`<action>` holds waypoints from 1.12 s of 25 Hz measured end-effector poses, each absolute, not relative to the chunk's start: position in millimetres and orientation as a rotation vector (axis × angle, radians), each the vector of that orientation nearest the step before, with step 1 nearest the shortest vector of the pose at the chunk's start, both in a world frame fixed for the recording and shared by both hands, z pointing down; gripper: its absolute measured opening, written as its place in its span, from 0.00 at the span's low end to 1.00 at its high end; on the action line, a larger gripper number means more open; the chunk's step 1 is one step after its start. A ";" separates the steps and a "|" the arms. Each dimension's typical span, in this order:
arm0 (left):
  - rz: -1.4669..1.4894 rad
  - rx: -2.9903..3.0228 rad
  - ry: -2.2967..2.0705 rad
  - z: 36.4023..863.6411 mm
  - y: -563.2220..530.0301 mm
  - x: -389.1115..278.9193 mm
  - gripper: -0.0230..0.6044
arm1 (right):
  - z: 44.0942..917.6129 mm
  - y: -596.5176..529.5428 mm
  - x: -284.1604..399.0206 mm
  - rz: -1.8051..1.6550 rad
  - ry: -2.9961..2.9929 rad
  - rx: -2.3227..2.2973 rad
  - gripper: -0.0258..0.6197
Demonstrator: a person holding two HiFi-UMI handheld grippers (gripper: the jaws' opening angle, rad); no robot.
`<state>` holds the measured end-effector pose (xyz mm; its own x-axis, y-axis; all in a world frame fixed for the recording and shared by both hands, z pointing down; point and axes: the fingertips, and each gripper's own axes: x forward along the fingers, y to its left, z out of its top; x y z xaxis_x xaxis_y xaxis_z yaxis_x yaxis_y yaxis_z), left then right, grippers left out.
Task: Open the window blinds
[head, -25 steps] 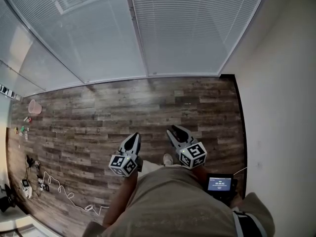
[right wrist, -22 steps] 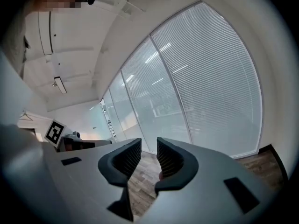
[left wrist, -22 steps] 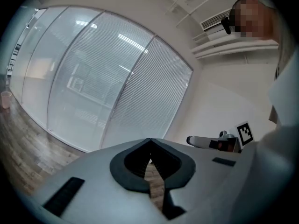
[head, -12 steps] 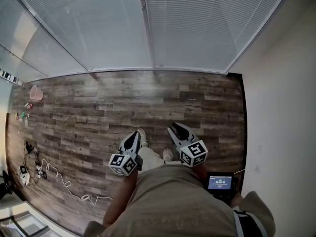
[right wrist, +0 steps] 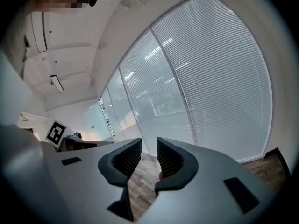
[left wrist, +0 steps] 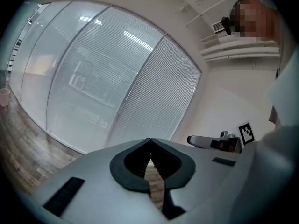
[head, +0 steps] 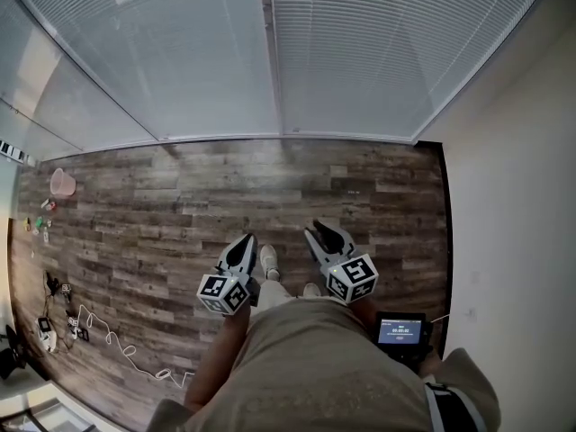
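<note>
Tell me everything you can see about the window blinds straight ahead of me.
The window blinds are white horizontal slats, let down fully and apparently closed, spanning tall panes split by a pale vertical frame post. Their bottom edge meets the wood floor. Nothing touches them.

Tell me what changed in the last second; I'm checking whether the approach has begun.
The person has stepped toward the blinds: a second shoe now shows on the floor between the grippers. Nothing was gripped or released. The left gripper stays shut, the right gripper open and empty; the blinds remain closed.
</note>
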<state>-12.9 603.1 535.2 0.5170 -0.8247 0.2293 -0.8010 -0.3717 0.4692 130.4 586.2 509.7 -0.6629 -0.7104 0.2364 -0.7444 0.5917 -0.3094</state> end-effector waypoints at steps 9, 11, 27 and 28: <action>-0.073 2.270 -1.293 521.4 526.9 -74.6 0.06 | 496.7 515.0 73.5 0.563 -2.712 1.297 0.18; -0.075 2.276 -1.282 521.2 514.5 -87.2 0.06 | 495.5 504.1 61.1 0.555 -2.707 1.309 0.18; -0.069 2.334 -1.178 537.7 427.4 -143.2 0.06 | 513.4 433.5 11.9 0.521 -2.656 1.432 0.18; -0.071 2.339 -1.172 536.5 423.5 -143.0 0.06 | 512.8 430.0 13.0 0.518 -2.652 1.442 0.18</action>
